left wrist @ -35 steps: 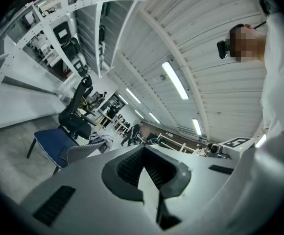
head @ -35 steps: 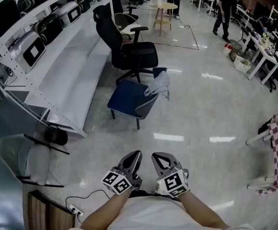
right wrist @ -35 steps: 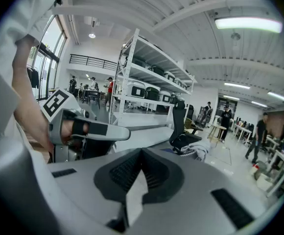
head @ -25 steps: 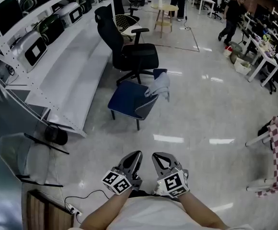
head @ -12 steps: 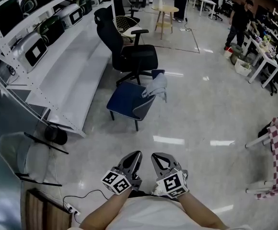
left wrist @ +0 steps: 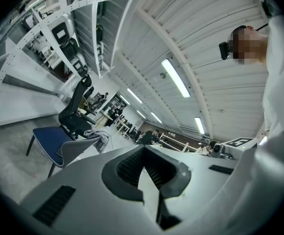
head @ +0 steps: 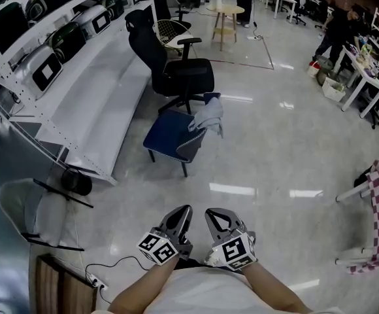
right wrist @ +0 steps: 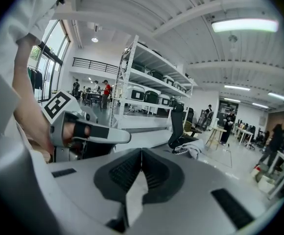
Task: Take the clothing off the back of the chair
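The person at 1 o'clock has walked rightward, and the chair sits slightly further left. The floor is glossy grey, with shelving at 10 o'clock. Clothing drapes the chair's back at 12 o'clock, with an office chair just beyond. The left claw and right claw, at 6 o'clock, are closed on nothing, well apart from the clothing.

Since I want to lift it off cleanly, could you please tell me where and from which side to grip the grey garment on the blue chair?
Grip the grey garment where it bunches atop the backrest of the blue chair, probably from above on the open-floor side. It drapes over that corner with loose ends hanging, and the black office chair crowds the far side.
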`<state>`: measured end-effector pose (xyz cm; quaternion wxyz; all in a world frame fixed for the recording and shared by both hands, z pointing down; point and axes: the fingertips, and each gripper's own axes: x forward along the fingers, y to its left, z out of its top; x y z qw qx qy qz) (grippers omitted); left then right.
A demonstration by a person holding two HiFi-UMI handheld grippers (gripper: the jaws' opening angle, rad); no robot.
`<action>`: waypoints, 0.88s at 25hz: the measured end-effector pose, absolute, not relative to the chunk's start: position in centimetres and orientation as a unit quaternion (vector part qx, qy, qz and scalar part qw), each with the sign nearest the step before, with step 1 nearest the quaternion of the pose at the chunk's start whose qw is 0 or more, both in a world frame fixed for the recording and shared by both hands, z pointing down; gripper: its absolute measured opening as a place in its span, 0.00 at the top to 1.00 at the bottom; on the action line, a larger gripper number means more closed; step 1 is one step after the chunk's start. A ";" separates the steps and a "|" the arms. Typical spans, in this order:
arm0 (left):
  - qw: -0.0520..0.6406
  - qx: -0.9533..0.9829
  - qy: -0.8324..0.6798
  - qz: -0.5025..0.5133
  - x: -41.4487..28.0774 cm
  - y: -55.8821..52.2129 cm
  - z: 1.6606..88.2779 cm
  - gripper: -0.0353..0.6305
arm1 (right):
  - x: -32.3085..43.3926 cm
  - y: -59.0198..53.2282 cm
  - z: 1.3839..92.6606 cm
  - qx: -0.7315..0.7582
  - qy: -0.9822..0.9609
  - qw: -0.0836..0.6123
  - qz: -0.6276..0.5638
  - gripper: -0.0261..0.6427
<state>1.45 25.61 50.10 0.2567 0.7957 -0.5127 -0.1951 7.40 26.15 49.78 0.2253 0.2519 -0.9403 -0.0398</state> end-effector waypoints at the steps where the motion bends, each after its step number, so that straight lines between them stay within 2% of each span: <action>1: 0.255 0.796 -0.514 -0.194 1.7 25.4 50.1 0.94 | 7.7 26.0 49.8 0.251 -0.941 0.224 -0.040 0.94; 9: 0.248 0.787 -0.533 -0.187 3.8 25.5 50.4 0.94 | 10.3 25.2 50.2 0.249 -0.947 0.202 -0.019 0.94; 22: 0.255 0.789 -0.527 -0.185 3.3 23.2 51.3 0.94 | 9.3 22.6 50.9 0.255 -0.945 0.203 -0.013 0.94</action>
